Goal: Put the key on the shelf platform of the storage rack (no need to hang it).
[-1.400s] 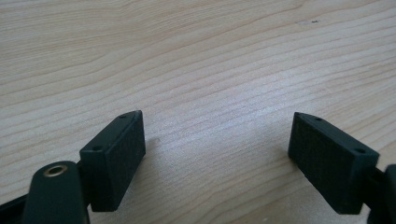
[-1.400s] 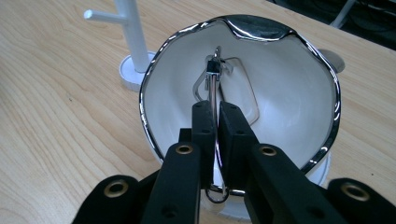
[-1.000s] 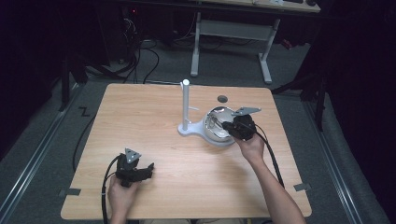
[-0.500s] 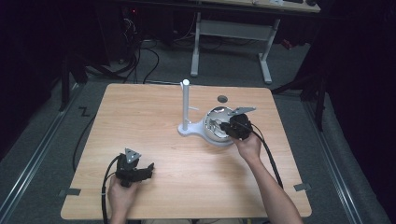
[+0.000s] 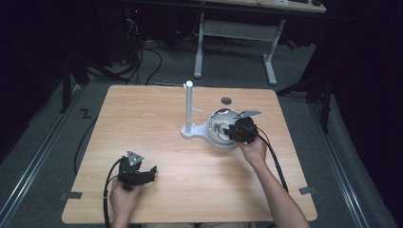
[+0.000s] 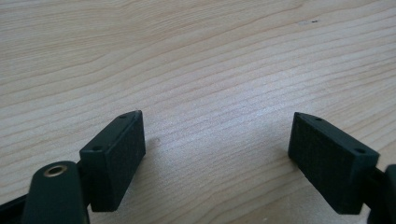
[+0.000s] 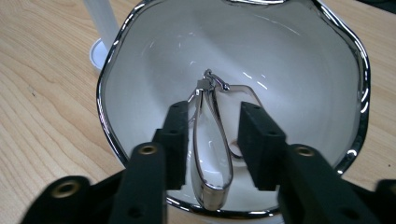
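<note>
My right gripper [image 7: 212, 140] has just let its jaws spread, so the silver teardrop earring [image 7: 211, 154] now sits loose between them inside the white bowl [image 7: 327, 70], left gripper [image 6: 217, 154] wide open, empty on the worktop [image 5: 157, 118], so I'd lift straight up without snagging it.

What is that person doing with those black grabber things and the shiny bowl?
A person holds a gripper in each hand at a wooden table. The right gripper reaches into a white bowl with a silver rim, next to a white stand. A silver hoop earring sits between its jaws, which have just been opening, so the earring looks let go in the bowl. The left gripper rests open near the table's front edge, with nothing between its jaws.
</note>
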